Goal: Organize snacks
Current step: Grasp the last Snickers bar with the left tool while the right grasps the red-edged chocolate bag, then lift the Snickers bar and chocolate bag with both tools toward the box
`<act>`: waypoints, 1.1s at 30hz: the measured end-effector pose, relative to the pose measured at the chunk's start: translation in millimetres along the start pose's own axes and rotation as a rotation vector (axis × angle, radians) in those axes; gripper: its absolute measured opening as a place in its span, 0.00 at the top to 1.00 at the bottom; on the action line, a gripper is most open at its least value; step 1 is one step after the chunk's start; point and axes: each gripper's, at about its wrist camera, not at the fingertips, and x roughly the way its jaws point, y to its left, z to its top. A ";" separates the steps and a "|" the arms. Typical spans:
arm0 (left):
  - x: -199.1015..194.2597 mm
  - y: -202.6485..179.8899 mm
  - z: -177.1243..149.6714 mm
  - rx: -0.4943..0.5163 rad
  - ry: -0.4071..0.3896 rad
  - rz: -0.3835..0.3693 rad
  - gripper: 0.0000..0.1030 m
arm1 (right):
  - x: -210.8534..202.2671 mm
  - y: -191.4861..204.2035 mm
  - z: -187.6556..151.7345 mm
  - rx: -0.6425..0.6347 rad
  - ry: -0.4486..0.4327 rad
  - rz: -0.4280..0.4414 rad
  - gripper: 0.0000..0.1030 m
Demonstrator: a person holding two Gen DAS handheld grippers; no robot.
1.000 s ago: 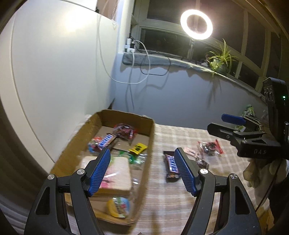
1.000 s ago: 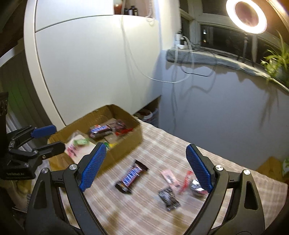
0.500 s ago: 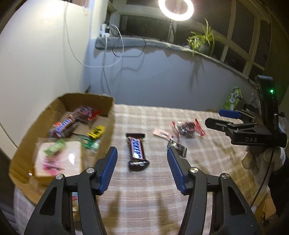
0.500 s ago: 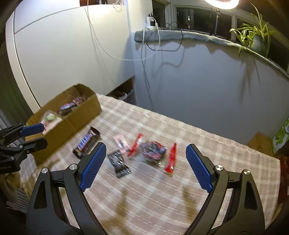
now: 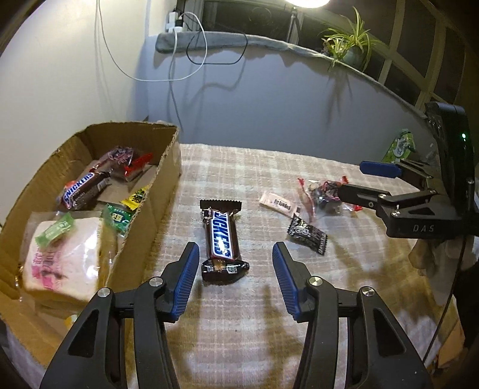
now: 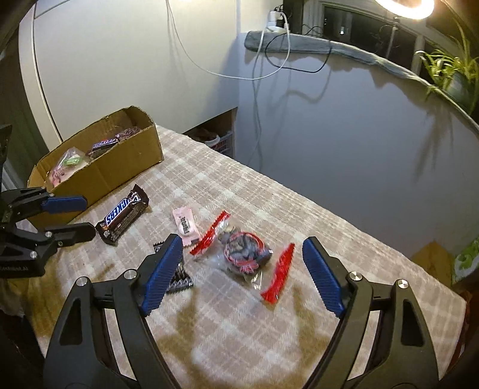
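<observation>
Blue-padded left hand-held gripper (image 5: pixel 233 266), unclenched and just been narrowing, is probably lining up on the Snickers bar (image 5: pixel 222 239); clamping comes next

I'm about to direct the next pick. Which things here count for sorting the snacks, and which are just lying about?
For the job:
Snickers bar
pink sachet
black packet
clear red-edged packet
cardboard box

Lying about:
potted plant
white cable
ring light

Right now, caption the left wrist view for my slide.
Left gripper open, jaws closing around loose Snickers bar beside the cardboard box.
</observation>
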 end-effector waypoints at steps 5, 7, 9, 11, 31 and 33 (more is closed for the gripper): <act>12.1 1.6 2.7 0.002 0.019 0.014 0.52 | 22.2 -2.4 5.6 -0.015 0.040 0.032 0.17; 16.9 0.7 3.2 0.006 0.026 0.016 0.52 | 29.5 -1.7 5.1 -0.024 0.057 0.040 0.17; 22.0 -0.7 2.7 0.012 0.034 0.017 0.52 | 36.0 -1.1 4.5 -0.029 0.076 0.062 0.17; 27.4 -1.0 2.7 0.014 0.041 0.023 0.52 | 41.7 0.1 3.3 -0.038 0.093 0.061 0.17; 47.9 -6.6 3.6 0.045 0.056 0.099 0.74 | 53.2 -3.9 -8.1 0.011 0.125 0.059 0.60; 47.5 -7.0 2.0 0.045 0.054 0.096 0.74 | 52.4 -4.0 -8.8 0.030 0.122 0.051 0.60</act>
